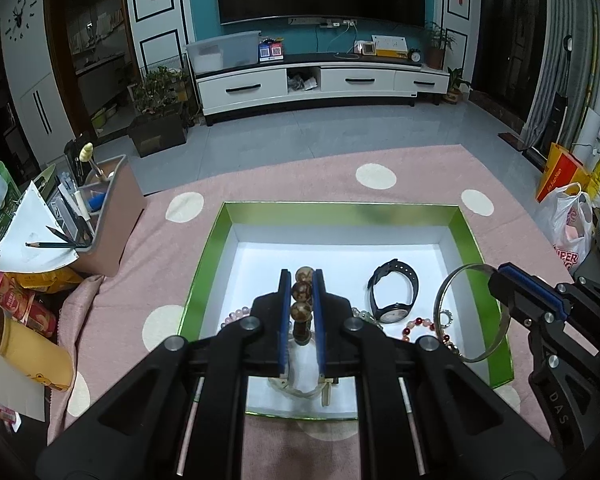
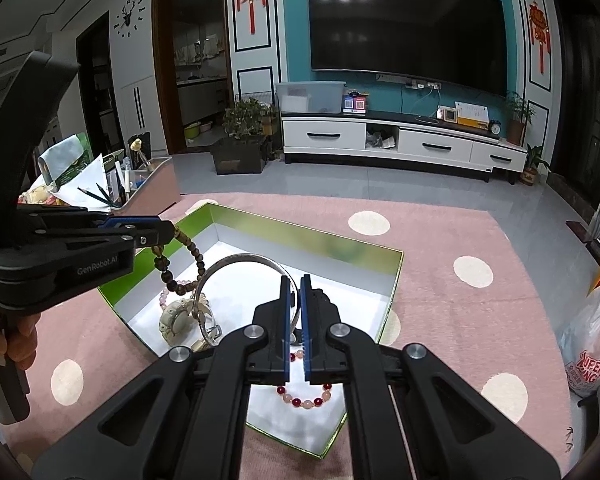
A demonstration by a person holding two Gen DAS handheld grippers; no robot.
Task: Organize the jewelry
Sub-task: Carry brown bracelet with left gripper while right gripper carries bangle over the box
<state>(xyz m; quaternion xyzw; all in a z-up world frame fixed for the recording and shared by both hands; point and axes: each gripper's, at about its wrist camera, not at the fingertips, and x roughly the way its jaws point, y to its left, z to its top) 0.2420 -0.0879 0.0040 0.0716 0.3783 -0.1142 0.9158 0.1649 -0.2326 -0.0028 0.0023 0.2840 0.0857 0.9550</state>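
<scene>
Shallow green-walled box with a white floor [image 1: 466, 236] lying on a pink rug with cream dots [image 1: 308, 172], with wide bare rug beyond the box's far edge and right edge. Off the box's left edge, near the rug's left edge, a pink-and-grey desk organiser stuffed with pencils and pens [image 1: 100, 216].

Left gripper [image 1: 302, 276] over the box's near-left part, fingers clenched on a dark brown wooden bead bracelet [image 1: 302, 304]; three beads stacked between the blue pads, the rest dangling below, seen in the right view as a hanging loop [image 2: 180, 264] above the box's left corner.

Right gripper [image 2: 296, 280] over the box's right side, fingers clamped on the rim of a thin silver bangle [image 2: 236, 264]; the hoop standing out past the fingertips, its lower arc close to the jewellery below.

Lying on the box floor: one black wristwatch [image 1: 392, 292] near the middle, one red-and-pink bead bracelet [image 2: 304, 396] near the box's near edge, one pale pink bead bracelet [image 1: 236, 315] toward the near-left, one cream-coloured watch [image 2: 176, 320] beside it. Two bracelets held clear of the floor, one per gripper.
</scene>
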